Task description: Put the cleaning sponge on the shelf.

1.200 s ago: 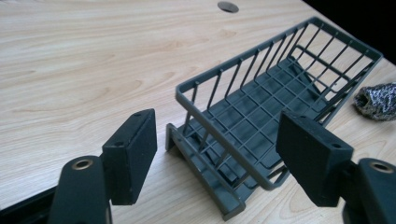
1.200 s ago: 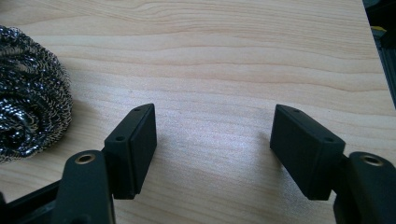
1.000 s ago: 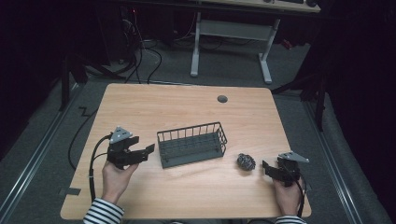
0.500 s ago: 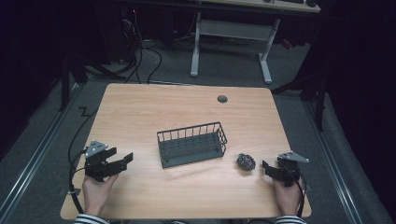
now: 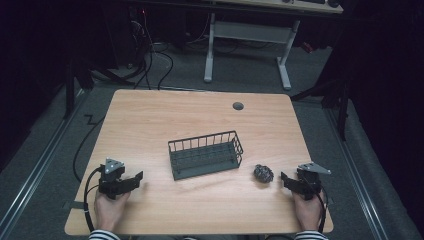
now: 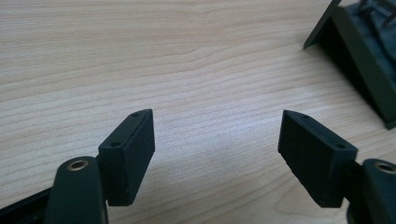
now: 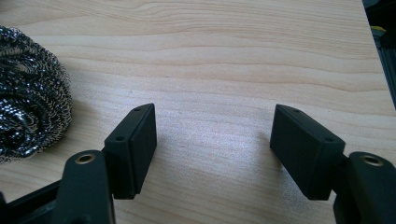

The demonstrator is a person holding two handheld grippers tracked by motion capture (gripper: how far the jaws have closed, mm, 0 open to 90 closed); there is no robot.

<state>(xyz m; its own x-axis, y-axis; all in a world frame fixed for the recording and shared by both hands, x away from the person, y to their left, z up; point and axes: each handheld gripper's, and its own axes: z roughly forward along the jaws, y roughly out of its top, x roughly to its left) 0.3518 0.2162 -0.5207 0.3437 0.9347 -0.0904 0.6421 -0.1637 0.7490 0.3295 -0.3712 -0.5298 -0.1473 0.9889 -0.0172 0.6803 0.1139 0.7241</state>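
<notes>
Here, the left gripper sits low at the table's near-left corner, at about 8 o'clock from the basket, held in a hand that comes in from the bottom edge with a striped sleeve just showing. In the left gripper view its jaws stand spread wide with nothing but bare wood grain between them; they have just been opening a little further. The basket's dark end wall shows at about 2 o'clock in that view, well apart from the pads.

The right gripper rests at the near-right corner, at about 4 o'clock from the basket, held by the other hand. Its jaws are spread too, and the right gripper view shows only tabletop between the two pads. The scourer, a dark, shiny ball of coiled metal wire, lies on the wood just beside this gripper, between it and the basket. In the right gripper view the scourer sits at about 10 o'clock, outside the left pad and not touching it.

The basket is a dark wire tray standing upright at the middle of the table, its long side turned slightly off square. A small round grommet is set in the wood at about 1 o'clock from it, toward the far edge. Cables trail off the table's left side.
</notes>
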